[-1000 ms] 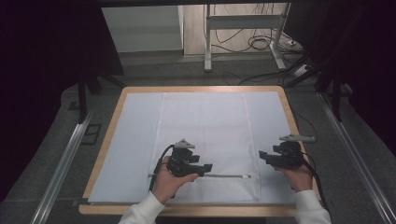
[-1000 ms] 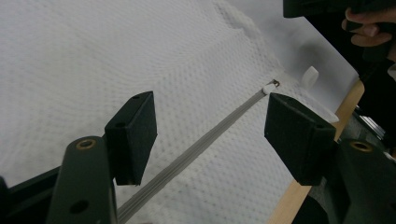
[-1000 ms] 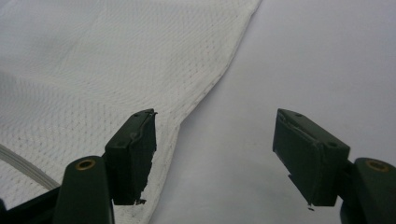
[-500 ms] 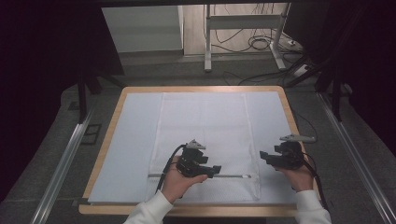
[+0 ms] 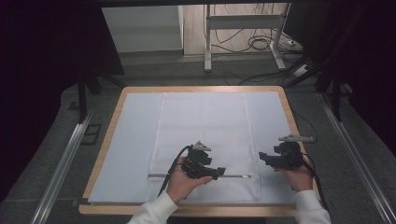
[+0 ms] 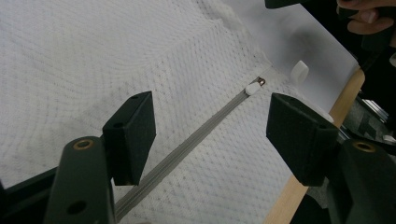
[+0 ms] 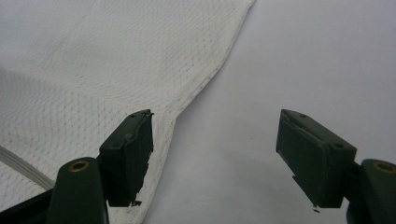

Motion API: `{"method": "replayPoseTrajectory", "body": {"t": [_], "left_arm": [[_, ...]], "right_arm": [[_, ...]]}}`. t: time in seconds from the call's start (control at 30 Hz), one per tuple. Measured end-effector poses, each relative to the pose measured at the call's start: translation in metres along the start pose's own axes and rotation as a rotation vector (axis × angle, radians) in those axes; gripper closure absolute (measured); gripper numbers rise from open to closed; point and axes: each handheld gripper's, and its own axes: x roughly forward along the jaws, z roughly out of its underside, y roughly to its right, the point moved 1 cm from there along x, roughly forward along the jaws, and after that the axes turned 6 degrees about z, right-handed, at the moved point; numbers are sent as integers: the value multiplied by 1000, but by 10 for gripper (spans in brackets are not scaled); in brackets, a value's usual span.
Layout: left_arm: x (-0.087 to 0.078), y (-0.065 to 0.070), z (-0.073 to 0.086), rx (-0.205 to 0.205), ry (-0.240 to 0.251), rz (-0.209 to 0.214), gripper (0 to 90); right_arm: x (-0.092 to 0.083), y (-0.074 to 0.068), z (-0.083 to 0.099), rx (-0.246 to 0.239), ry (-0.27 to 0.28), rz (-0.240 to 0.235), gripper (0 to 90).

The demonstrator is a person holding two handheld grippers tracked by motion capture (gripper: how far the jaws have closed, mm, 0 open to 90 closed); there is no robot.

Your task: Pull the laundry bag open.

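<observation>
A white mesh bag [image 5: 203, 135] lies flat on the white sheet [image 5: 133, 140], with a grey zipper [image 5: 236, 176] running across near its front edge. My left gripper [image 5: 218, 171] hovers over the zipper, pointing right. Its jaws [image 6: 210, 121] stand open astride the zipper line [image 6: 187, 147], touching nothing, and the white slider [image 6: 253, 87] lies ahead of them at the zipper's end. My right gripper [image 5: 262, 158] is held at the bag's right edge, pointing left. It is open [image 7: 215, 144], one jaw over the mesh [image 7: 93, 60] and its hem [image 7: 205, 79], the other over bare sheet.
The sheet covers a wooden-rimmed board [image 5: 116, 109]. A small white piece [image 6: 299, 71] lies on the sheet just past the slider, near the wooden edge [image 6: 348, 91]. Metal rails [image 5: 65, 158] flank the board, and cables and table legs [image 5: 243, 42] stand beyond it.
My left hand has slid to the right along the zipper, toward the slider end. The right hand has stayed where it was.
</observation>
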Motion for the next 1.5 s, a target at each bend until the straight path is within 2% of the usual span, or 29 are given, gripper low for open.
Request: {"method": "replayPoseTrajectory", "body": {"t": [0.33, 0.57, 0.77, 0.93, 1.03, 1.3, 1.5], "left_arm": [[18, 4, -5, -3, -23, -1, 317], [31, 10, -8, 5, -56, 5, 319], [38, 15, -11, 1, -54, 15, 311], [44, 21, -12, 9, -42, 6, 321], [50, 26, -13, 9, -53, 18, 329], [65, 30, -14, -14, -86, 55, 345], [72, 32, -14, -26, -95, 51, 353]], "right_arm": [[0, 1, 0, 2, -3, 2, 261], [1, 0, 1, -1, -11, 6, 261], [1, 0, 1, -7, -13, 11, 261], [1, 1, 0, -7, -14, 15, 261], [0, 1, 0, 0, -11, 15, 261], [0, 2, 0, 1, -10, 20, 261], [-1, 3, -1, -3, -10, 32, 261]]}}
